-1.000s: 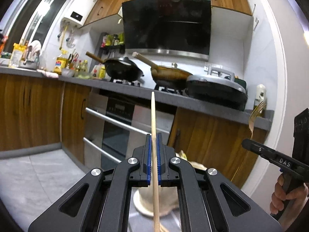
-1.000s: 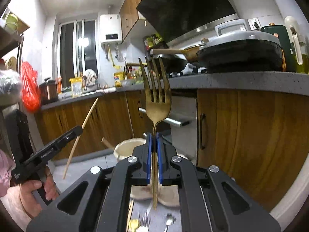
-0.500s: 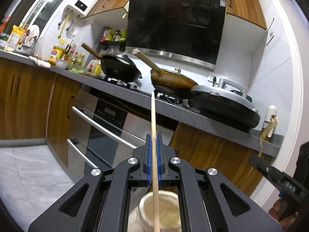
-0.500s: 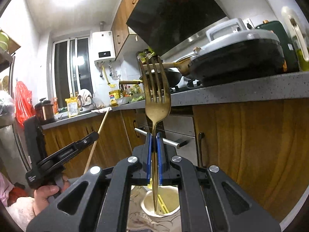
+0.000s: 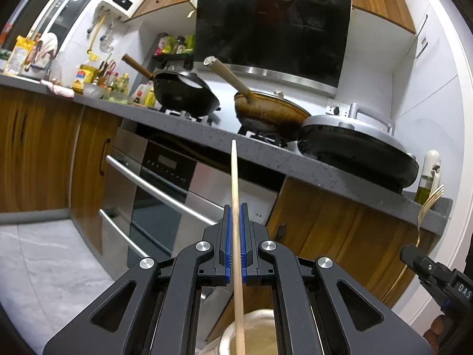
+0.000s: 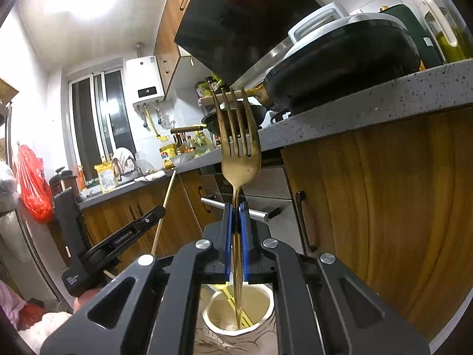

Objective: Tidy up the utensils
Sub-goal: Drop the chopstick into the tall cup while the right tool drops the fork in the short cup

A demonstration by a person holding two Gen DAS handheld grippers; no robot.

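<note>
My left gripper point(image 5: 235, 217) is shut on a pale wooden chopstick point(image 5: 235, 183) that stands upright; its lower end hangs over the mouth of a cream utensil cup point(image 5: 260, 330). My right gripper point(image 6: 236, 217) is shut on a gold fork point(image 6: 238, 153), tines up. The fork's handle tip reaches down into the mouth of the cream cup point(image 6: 260, 304), where a yellow utensil lies inside. In the left wrist view the right gripper point(image 5: 406, 254) shows at the right edge with the fork point(image 5: 428, 204). The right wrist view shows the left gripper point(image 6: 161, 210) with the chopstick point(image 6: 165, 201).
A grey countertop point(image 5: 325, 171) runs just ahead with a black wok point(image 5: 186, 91), a brown pan point(image 5: 266, 112) and an electric griddle point(image 5: 354, 145). Wooden cabinets point(image 6: 384, 213) and an oven point(image 5: 159, 189) sit below. A red bag point(image 6: 32, 183) hangs at left.
Both grippers moved in over the cream cup, which now sits right below them. The fork's handle tip has come down into the cup's mouth. Both grips stay shut.
</note>
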